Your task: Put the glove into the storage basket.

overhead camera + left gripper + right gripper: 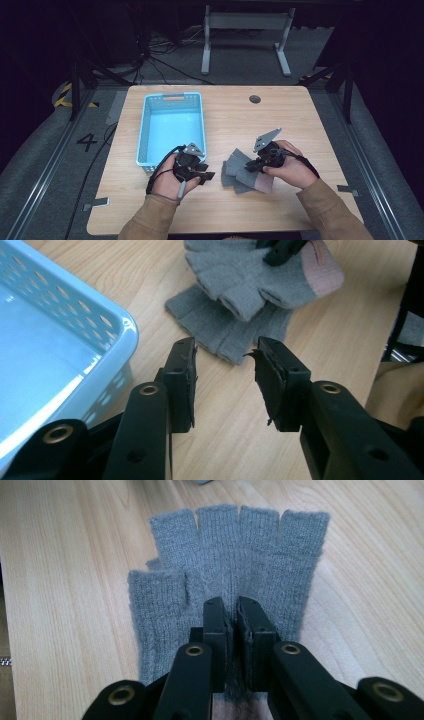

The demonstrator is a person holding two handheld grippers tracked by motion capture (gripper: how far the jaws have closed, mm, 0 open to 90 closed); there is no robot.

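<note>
Two grey fingerless gloves with pink cuffs lie stacked on the wooden table (280, 120); the top glove (240, 545) lies flat and covers most of the lower glove (220, 332). My right gripper (234, 607) is pressed down on the top glove's palm, its jaws nearly together with a fold of knit pinched between them. In the high view the right gripper (251, 166) is at the gloves' (240, 175) right side. My left gripper (225, 352) stands open just short of the lower glove's fingers, nothing between its pads. From above, the left gripper (204, 172) is left of the gloves.
A light blue perforated basket (145, 130) stands at the table's left, its near corner (120, 325) right beside my left gripper. A round cable hole (255, 99) is near the far edge. Bare wood lies at the right and front of the table.
</note>
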